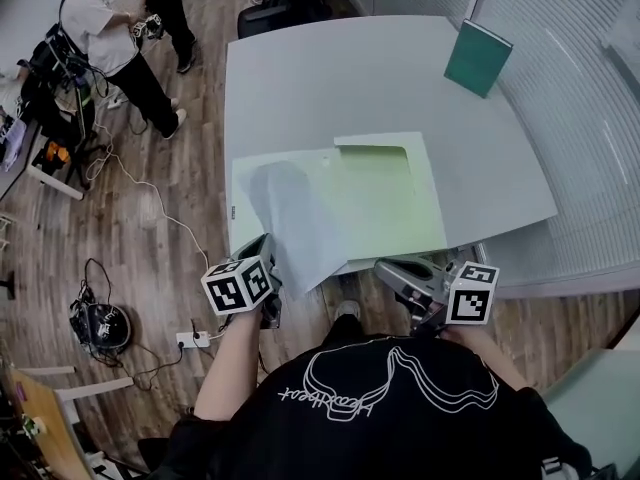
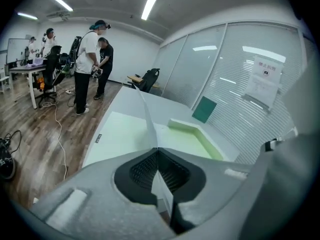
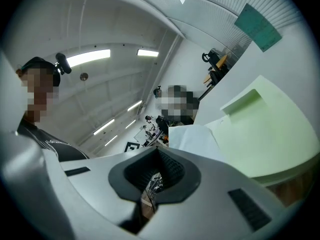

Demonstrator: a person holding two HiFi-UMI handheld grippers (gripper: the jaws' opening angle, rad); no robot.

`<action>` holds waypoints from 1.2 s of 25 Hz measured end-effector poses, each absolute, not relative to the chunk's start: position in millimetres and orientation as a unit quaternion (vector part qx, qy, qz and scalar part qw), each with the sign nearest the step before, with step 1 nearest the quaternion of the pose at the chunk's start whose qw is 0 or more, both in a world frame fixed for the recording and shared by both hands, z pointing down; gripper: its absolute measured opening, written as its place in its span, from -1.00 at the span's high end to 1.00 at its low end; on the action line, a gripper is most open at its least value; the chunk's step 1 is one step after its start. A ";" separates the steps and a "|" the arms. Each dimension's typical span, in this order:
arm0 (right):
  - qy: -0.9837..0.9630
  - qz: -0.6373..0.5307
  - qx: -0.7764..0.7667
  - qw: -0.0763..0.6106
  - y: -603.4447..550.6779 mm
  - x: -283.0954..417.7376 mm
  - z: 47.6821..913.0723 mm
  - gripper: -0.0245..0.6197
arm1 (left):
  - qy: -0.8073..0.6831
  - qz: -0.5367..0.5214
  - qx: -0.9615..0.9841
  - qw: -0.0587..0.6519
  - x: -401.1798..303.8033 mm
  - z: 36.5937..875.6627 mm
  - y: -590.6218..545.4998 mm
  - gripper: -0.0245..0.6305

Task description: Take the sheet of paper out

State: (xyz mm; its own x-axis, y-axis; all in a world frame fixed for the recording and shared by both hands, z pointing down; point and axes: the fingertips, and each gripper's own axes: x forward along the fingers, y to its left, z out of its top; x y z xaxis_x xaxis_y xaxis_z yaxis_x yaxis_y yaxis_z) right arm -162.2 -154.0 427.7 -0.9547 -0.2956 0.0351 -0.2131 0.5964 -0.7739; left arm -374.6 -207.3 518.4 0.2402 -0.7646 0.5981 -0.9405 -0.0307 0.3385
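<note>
Bench (image 1: 330, 78): grey, with a pale green folder (image 1: 400, 198) lying flat on its near half. A dark green book (image 1: 478, 58) lies at the far right corner, well apart from the folder.

Sheet of paper (image 1: 295, 218): white, and out over the left half of the folder. Its long axis runs from the near bench edge away from the person, with the far end leaning slightly left in the head view. The near end is raised. The left gripper view shows the sheet (image 2: 147, 116) almost edge-on, rising from the jaws and pointing out across the folder (image 2: 125, 134). Whether the far end touches the folder cannot be told.

Left gripper (image 1: 264, 245): at the near left of the bench. The jaws are clenched on the near edge of the sheet, and in its own view the left gripper (image 2: 158, 150) has the paper pinched between the two pads.

Right gripper (image 1: 386, 268): at the near bench edge, right of the sheet and apart from it. Its own view shows the right gripper (image 3: 159, 151) with jaws closed together and nothing between them. The sheet (image 3: 197, 139) and the folder (image 3: 270, 129) lie beyond.

Surroundings: people (image 1: 110, 38) stand on the wooden floor (image 1: 150, 248) at the far left, with cables trailing across it.
</note>
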 end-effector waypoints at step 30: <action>0.925 -0.329 -0.171 0.082 31.5 -18.0 387.8 0.90 | -0.483 -0.027 0.819 0.310 -168.0 378.7 17.8 0.88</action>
